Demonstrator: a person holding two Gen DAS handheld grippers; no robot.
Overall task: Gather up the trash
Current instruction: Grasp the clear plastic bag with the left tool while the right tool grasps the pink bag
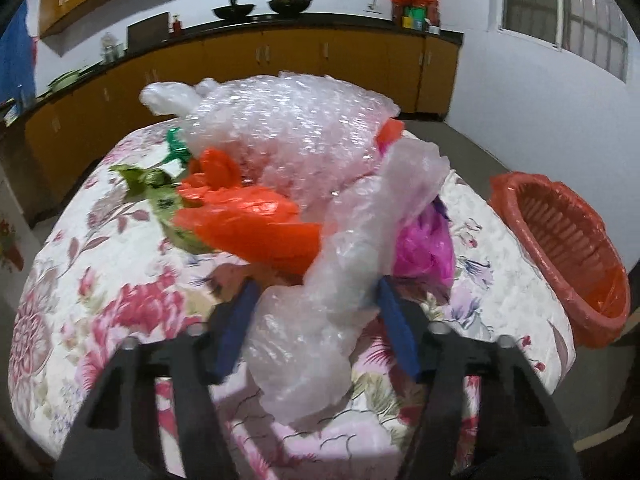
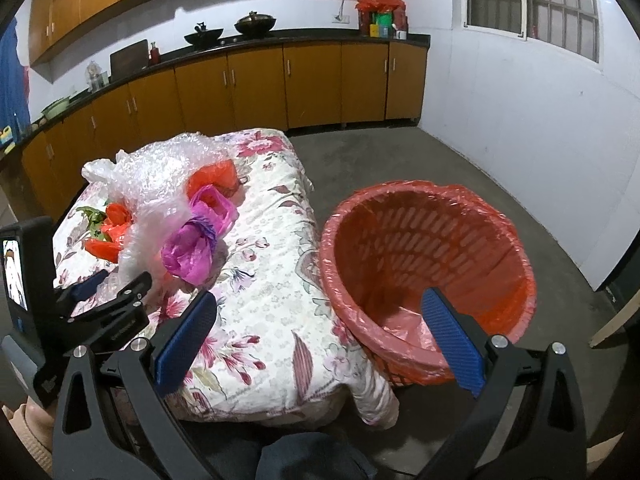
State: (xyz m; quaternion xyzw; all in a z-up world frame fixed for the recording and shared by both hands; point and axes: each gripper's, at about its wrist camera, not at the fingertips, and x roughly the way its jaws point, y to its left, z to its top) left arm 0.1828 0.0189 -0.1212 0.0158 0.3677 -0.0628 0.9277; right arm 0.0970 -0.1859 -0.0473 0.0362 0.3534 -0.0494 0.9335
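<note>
A heap of trash lies on the flowered table (image 1: pixel 100 264): clear bubble wrap (image 1: pixel 304 128), an orange plastic bag (image 1: pixel 248 216), a pink bag (image 1: pixel 424 244) and a green wrapper (image 1: pixel 160 188). My left gripper (image 1: pixel 316 296) is shut on the near end of the bubble wrap (image 1: pixel 320 320), its blue pads pressing both sides. In the right wrist view the heap (image 2: pixel 160 184) lies at left, with the left gripper (image 2: pixel 96 284) at its near edge. My right gripper (image 2: pixel 320 316) is open and empty, above the table edge beside the orange-lined trash basket (image 2: pixel 432 272).
The basket (image 1: pixel 560 256) stands on the floor just right of the table (image 2: pixel 272 280). Kitchen cabinets (image 2: pixel 256 88) with pans on the counter run along the back wall. Bare concrete floor (image 2: pixel 400 152) lies beyond the table. A white wall with windows is at right.
</note>
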